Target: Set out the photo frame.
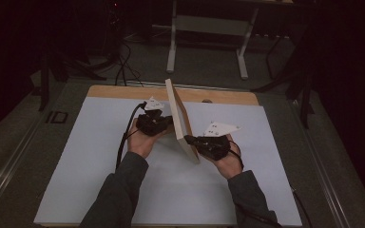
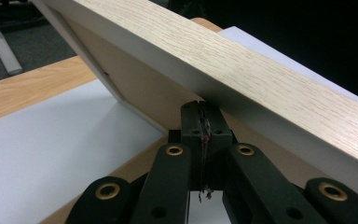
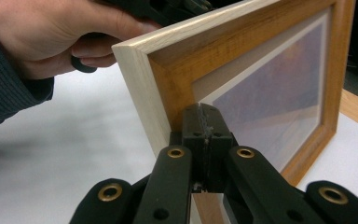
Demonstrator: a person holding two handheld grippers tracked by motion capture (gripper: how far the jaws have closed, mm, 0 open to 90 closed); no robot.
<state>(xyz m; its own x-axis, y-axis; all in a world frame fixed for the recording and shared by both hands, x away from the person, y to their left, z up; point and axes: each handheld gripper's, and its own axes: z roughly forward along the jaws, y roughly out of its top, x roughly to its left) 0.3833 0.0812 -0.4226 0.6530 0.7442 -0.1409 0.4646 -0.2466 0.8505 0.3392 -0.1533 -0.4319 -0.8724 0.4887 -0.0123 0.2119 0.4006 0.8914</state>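
A person at a white-topped table (image 1: 100, 190) props a wooden picture frame (image 1: 180, 121) on edge between two hand-held grippers. At left in the high view, the left hand (image 1: 142, 140) holds the left gripper (image 1: 164, 124) against the frame's back side; its jaws are closed tight, pads meeting w/ nothing between them, tips pressed up to the pale backing board, as the left gripper view shows. Black, matte, blocky links w/ brass-coloured rivets make up each gripper; a grey three-cornered plate sits on top of each.

The frame stands mid-table, tilted, its lower edge on the white sheet — one end toward the far wooden strip (image 1: 123, 91) of the table, the other toward the person. Outer edge: light, open-grained oak look, flat and square-cut. Inner moulding, seen in the right gripper view: warmer orange-brown wood, stepped, around a cream mat and a glossy pane w/ a dim bluish picture inside.

At right, the right gripper (image 1: 190, 139) meets the frame's near corner from the front side; its jaws too are closed, empty, tips butted against the inner moulding by the corner. The right hand (image 1: 228, 159) grips it from behind — dark knit sleeves cover both forearms.
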